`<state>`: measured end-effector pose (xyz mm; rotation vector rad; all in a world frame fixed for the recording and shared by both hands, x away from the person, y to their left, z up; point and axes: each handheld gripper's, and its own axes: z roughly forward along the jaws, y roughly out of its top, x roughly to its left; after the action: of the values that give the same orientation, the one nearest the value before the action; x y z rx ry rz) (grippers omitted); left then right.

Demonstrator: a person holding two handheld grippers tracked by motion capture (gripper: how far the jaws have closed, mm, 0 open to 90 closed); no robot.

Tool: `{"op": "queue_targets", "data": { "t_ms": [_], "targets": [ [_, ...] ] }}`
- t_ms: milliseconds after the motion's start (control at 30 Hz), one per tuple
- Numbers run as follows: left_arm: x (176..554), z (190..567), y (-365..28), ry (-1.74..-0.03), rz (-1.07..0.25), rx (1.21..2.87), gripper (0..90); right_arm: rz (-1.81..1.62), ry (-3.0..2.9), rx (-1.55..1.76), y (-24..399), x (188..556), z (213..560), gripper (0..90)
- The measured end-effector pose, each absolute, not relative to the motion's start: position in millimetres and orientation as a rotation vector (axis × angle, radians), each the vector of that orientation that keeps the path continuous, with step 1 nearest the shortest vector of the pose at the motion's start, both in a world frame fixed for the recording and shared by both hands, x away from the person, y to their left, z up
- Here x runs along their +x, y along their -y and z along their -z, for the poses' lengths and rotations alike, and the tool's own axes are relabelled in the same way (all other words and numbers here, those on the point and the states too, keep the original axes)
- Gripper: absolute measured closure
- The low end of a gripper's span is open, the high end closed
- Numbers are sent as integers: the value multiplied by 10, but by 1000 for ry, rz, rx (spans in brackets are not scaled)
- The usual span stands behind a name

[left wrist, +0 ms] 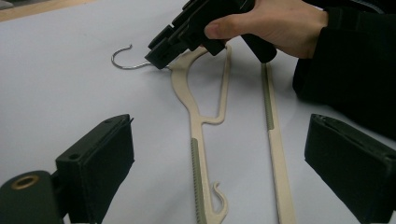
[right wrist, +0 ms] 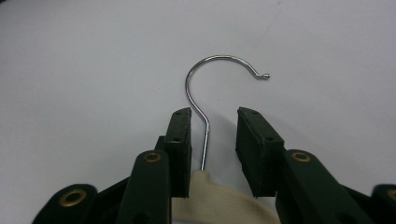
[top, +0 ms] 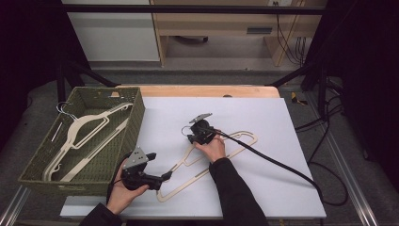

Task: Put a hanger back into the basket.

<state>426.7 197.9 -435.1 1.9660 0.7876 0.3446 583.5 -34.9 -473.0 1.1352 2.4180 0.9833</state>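
Right gripper, high view: right gripper (top: 192,136) sits over the neck of the cream hanger (top: 209,162), near the middle of the white worktop (top: 263,117); a black cable (top: 277,162) trails from it toward 4 o'clock.
Hanger, high view: flat on the worktop, slim cream plastic, hook end toward 11 o'clock, far shoulder tip toward 2 o'clock, near tip toward 7 o'clock.
Left gripper, high view: left gripper (top: 165,176) lies level at the near tip of the hanger, held by the left hand (top: 123,190); whether it touches the hanger cannot be told here.
Basket, high view: olive woven basket (top: 42,155) at 9 o'clock of the hanger, holding more cream hangers (top: 80,136).
Left gripper view: jaws spread wide and holding nothing; the hanger (left wrist: 196,140) runs between them toward 12 o'clock, with ribbed grey-green strips on its arms and a small notch hook at 6 o'clock; the right gripper (left wrist: 156,55) sits on its neck beside the wire hook (left wrist: 122,61).
Right gripper view: jaws partly open, one on each side of the hook's (right wrist: 205,88) stem, not pressing it; the cream neck (right wrist: 210,191) lies between them.
Writing: none readable.
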Motion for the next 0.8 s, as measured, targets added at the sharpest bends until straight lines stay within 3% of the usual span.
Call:
{"op": "queue_targets", "data": {
  "t_ms": [400,800],
  "targets": [
    [4278,4366,-1960,-793,-336,1976,84,-972,-2440,1138,336,5827,4739,880],
    [4497,4393,-1838,-821,-315,2000,107,-997,-2417,1198,346,5814,4717,895]
  ]
}}
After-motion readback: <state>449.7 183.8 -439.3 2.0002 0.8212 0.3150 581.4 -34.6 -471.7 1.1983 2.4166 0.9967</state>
